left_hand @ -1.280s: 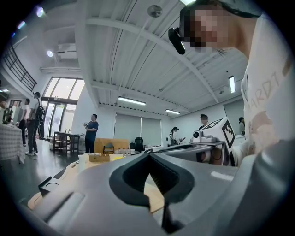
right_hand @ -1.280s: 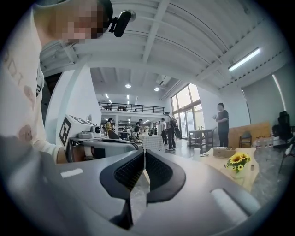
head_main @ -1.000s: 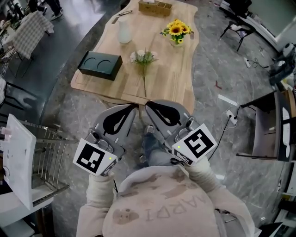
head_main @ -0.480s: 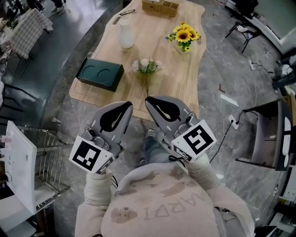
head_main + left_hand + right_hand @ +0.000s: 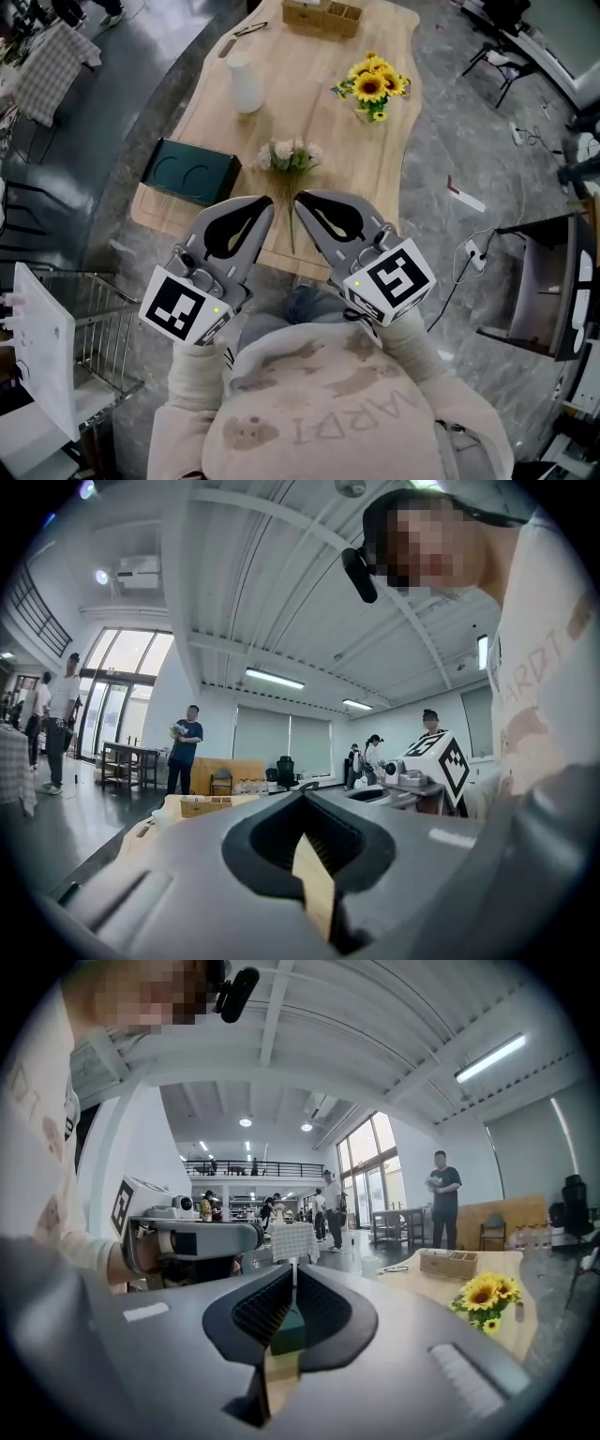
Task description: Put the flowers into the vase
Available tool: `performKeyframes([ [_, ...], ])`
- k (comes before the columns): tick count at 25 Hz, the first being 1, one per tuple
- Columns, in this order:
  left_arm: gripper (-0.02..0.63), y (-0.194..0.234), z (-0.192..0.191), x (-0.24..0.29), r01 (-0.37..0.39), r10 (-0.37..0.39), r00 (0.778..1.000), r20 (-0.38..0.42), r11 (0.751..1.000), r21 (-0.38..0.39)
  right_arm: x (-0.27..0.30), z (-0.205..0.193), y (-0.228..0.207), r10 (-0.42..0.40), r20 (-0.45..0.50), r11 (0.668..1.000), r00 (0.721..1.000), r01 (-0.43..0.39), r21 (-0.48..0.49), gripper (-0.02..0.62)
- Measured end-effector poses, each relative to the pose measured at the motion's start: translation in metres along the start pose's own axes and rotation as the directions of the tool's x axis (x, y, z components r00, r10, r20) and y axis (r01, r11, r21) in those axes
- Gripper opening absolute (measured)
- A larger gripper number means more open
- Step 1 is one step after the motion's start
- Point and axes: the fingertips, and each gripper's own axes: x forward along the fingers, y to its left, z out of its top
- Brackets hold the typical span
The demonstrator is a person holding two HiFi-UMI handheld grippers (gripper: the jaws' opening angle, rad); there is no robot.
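With both pairs of jaws pressed together and nothing between them, the left gripper point(image 5: 263, 204) and right gripper point(image 5: 302, 200) hang side by side at the tabletop's near edge. Just beyond lie the white flowers point(image 5: 289, 155), flat on the wood, stem trailing back toward that near edge. It's a thin stem, I'd say, easy to scrape past or crush. The white vase point(image 5: 246, 82) stands well apart, toward the far left edge. It looks slim, so a stray nudge while threading the stem could tip it.

Wooden box point(image 5: 322, 13) partly beyond top edge; distant people point(image 5: 185, 747) too small for detail.
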Motion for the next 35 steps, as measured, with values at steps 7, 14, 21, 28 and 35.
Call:
performKeyframes([
  [7, 0.002, 0.009, -0.011, 0.022, 0.051, -0.05, 0.998, -0.042, 0.999, 0.009, 0.016, -0.034, -0.028, -0.041, -0.091, 0.998, 0.995, 0.046, 0.049, 0.044],
  [14, 0.002, 0.025, -0.02, 0.037, 0.139, -0.14, 0.989, -0.048, 0.99, -0.008, 0.03, -0.083, -0.05, -0.142, -0.224, 0.98, 0.964, 0.169, 0.106, 0.054],
  [21, 0.001, 0.052, -0.028, 0.043, 0.262, -0.264, 0.963, -0.055, 0.965, -0.029, 0.054, -0.133, -0.061, -0.207, -0.365, 0.942, 0.908, 0.286, 0.177, 0.087],
  [28, 0.002, 0.082, -0.035, 0.042, 0.388, -0.39, 0.919, -0.064, 0.921, -0.048, 0.071, -0.188, -0.063, -0.256, -0.529, 0.868, 0.809, 0.434, 0.243, 0.117],
  [35, 0.002, 0.106, -0.046, 0.045, 0.481, -0.485, 0.872, -0.062, 0.874, -0.072, 0.079, -0.234, -0.062, -0.282, -0.668, 0.805, 0.689, 0.549, 0.227, 0.149],
])
